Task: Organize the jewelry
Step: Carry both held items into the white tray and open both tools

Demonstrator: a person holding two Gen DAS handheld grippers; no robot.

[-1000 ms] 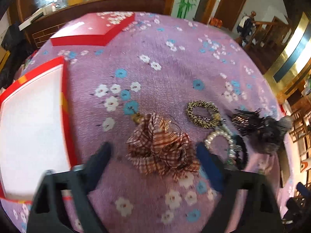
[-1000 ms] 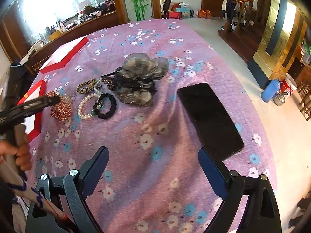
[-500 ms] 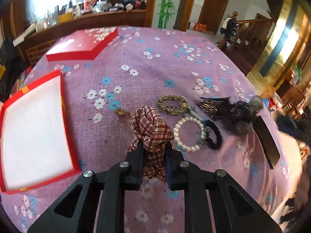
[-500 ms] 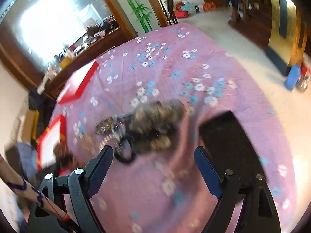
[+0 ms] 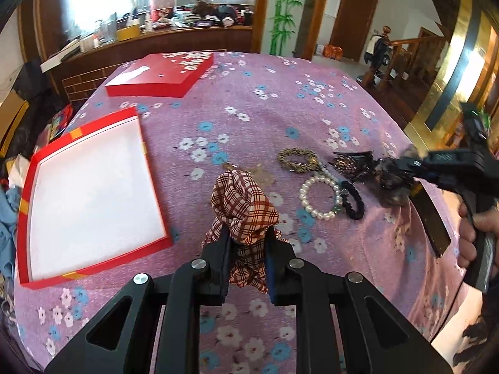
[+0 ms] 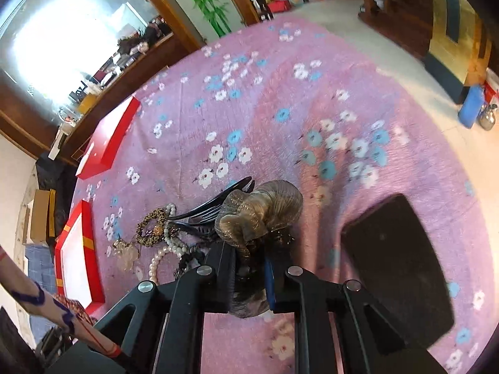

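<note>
My left gripper (image 5: pixel 248 243) is shut on a red plaid fabric scrunchie (image 5: pixel 241 202) and holds it above the purple flowered tablecloth, right of the open red box with a white lining (image 5: pixel 90 193). My right gripper (image 6: pixel 249 261) is shut on a grey-brown fabric flower hair clip (image 6: pixel 262 212); it also shows in the left wrist view (image 5: pixel 389 180). On the cloth lie a leopard scrunchie (image 5: pixel 297 159), a pearl bracelet (image 5: pixel 319 198) and a black hair tie (image 5: pixel 354 199).
The red box lid (image 5: pixel 162 76) lies at the far left of the table. A black phone (image 6: pixel 402 268) lies near the right edge. A gold pendant (image 6: pixel 126 254) lies by the leopard scrunchie. A wooden counter stands behind the table.
My left gripper closed on the plaid scrunchie and lifted it. My right gripper moved in to the flower hair clip and closed on it.
</note>
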